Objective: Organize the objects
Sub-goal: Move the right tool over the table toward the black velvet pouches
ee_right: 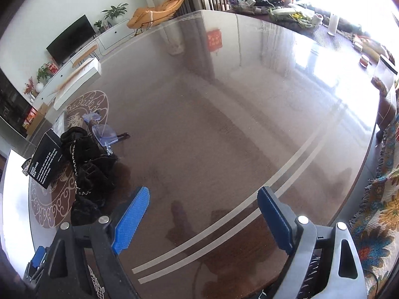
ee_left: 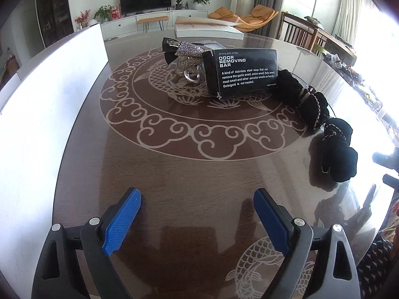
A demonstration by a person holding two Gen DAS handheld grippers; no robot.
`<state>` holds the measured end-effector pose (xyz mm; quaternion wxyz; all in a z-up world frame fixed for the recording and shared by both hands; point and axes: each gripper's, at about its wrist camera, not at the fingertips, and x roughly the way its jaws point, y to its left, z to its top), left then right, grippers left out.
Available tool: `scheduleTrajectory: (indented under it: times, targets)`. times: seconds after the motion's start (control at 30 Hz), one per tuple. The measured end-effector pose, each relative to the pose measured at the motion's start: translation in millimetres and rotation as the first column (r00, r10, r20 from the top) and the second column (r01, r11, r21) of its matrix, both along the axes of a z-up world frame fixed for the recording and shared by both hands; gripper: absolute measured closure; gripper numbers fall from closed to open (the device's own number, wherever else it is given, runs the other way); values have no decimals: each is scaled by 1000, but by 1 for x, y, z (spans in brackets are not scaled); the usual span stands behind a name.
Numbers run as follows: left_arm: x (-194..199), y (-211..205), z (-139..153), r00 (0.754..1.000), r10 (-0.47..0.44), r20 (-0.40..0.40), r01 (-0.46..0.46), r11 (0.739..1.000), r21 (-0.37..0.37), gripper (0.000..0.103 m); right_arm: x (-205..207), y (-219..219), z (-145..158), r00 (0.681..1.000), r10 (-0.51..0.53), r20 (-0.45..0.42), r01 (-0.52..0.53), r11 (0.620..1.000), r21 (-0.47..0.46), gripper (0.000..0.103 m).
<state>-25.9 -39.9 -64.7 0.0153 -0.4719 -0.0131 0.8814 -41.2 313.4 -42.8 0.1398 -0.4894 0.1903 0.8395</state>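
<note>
A glossy dark counter [ee_left: 199, 174] with a koi motif is filling both views. The black soap box [ee_left: 243, 72], rhinestone clip [ee_left: 185, 53] and black scrunchies [ee_left: 321, 124] are sitting bunched at its centre, probably awaiting sorting. Left tongs [ee_left: 197, 196] and right tongs [ee_right: 203, 196] are hovering wide open, gripping nothing.

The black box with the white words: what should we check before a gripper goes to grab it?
1. Left gripper open and empty: ok.
2. Right gripper open and empty: ok.
3. Table bare between left gripper and black box: ok.
4. Box free of neighbours: not ok; the black scrunchies crowd its right end and the sparkly bow clip sits at its left.
5. Box lying flat: not ok, it looks propped up.
6. What is inside the box: cannot tell.
</note>
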Motion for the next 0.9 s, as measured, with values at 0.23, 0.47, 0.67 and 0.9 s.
scheduleTrajectory:
  times: [0.23,0.47,0.67,0.9]
  targets:
    - [0,6,-4,1000,-15,-13,15,999,-41,0,-15,-3,-7,1000,-4,20,3,999,53,14]
    - [-1,5,-4,1000,-12,-24,11,999,-41,0,-27,-4,-12,999,-32,-6,32,995,98,14]
    - [0,6,-5,1000,-6,-29,5,999,-41,0,-32,-8,-13,999,-28,-19,30,994,103,13]
    - [0,6,-5,1000,-4,-29,3,999,-41,0,-34,-8,-14,999,-17,-31,19,997,71,4]
